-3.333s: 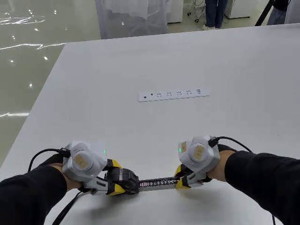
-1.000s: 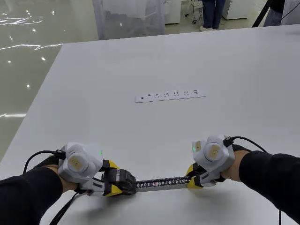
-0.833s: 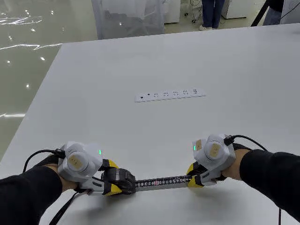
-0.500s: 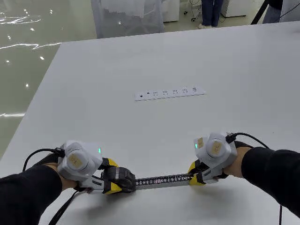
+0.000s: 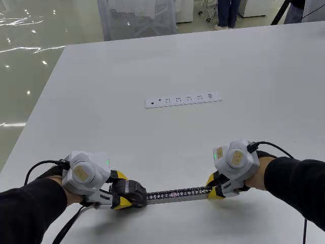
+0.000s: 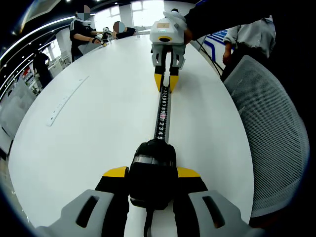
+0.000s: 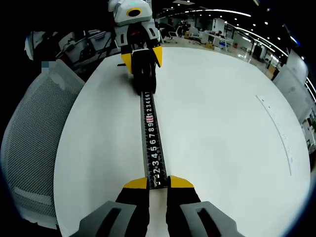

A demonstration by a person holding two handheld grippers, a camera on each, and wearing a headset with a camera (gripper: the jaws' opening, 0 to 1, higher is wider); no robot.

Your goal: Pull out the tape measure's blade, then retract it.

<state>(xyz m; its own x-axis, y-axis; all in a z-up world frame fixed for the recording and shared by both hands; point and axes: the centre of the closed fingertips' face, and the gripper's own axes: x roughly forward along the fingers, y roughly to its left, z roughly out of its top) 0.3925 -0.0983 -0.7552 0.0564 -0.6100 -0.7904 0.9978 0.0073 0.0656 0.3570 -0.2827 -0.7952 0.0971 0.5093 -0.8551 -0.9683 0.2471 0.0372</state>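
An open-plan office or lab: glossy floor [image 5: 30, 61], mesh chair [image 6: 269, 148], distant rows of desks [image 7: 217, 38].

White power strip [image 5: 183, 99] flat on table [image 5: 101, 127]; grey mesh chair [image 6: 276, 138] beside table edge; glossy floor [image 5: 25, 61] beyond.

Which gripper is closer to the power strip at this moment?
Right. The right gripper, pinching the blade, sits nearly straight out from the power strip; the left gripper, clamping the tape measure case, lies farther off to the side.
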